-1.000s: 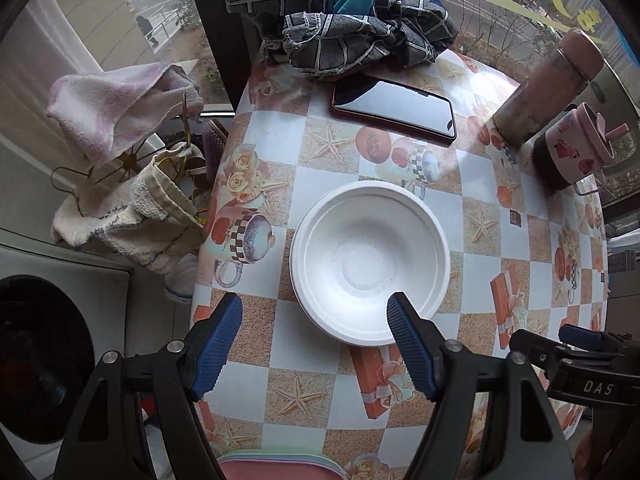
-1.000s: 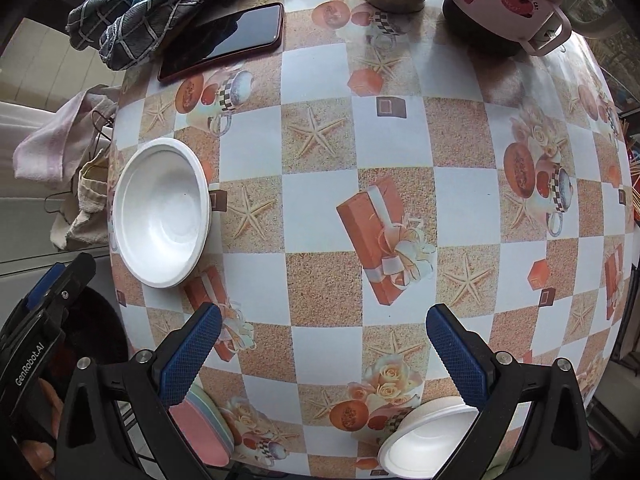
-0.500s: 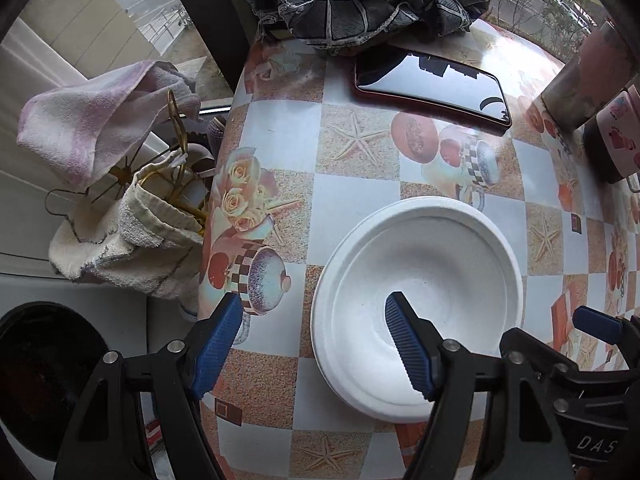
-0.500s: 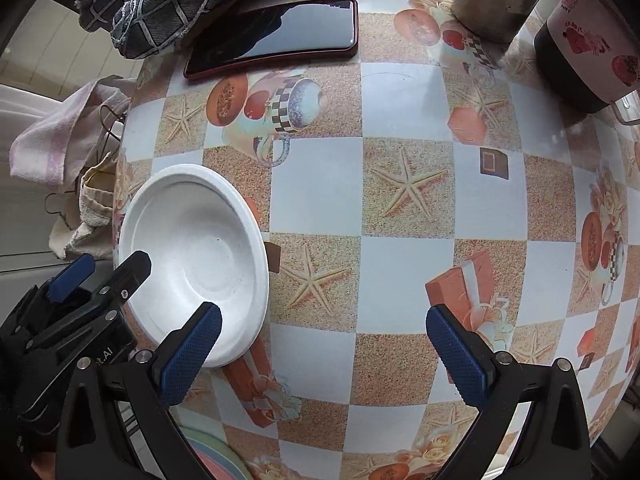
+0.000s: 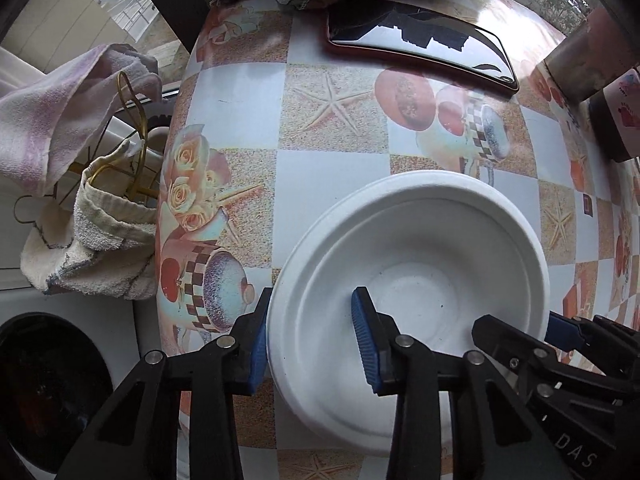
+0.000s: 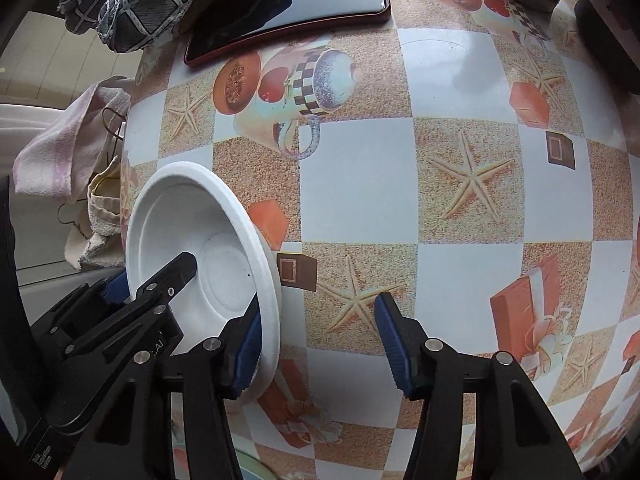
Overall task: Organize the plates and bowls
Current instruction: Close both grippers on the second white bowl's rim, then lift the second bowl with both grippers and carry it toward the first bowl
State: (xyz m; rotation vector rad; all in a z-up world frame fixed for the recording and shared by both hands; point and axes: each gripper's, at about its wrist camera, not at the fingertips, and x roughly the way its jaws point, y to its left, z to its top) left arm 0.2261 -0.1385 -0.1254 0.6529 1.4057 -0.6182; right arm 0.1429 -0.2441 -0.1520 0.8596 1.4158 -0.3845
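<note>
1. Left wrist view: the left gripper point(image 5: 310, 338) straddles the near-left rim of the white bowl point(image 5: 420, 280), one pad outside, one inside, jaws apart. The bowl sits on the patterned table point(image 5: 332, 172), below the phone point(image 5: 416, 46).
2. Right wrist view: the right gripper point(image 6: 320, 338) is spread too, its left pad inside the bowl's point(image 6: 188, 236) right rim, the other over bare table point(image 6: 360, 200).

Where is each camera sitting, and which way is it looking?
Left wrist: sits on the left gripper, looks forward and down at the white bowl on the table; its own fingers straddle the bowl's left rim, and the right gripper shows at lower right.
Right wrist: sits on the right gripper, looks across the table; its fingers straddle the bowl's right rim, and the left gripper shows at lower left.
Shared: bowl, phone, table.
</note>
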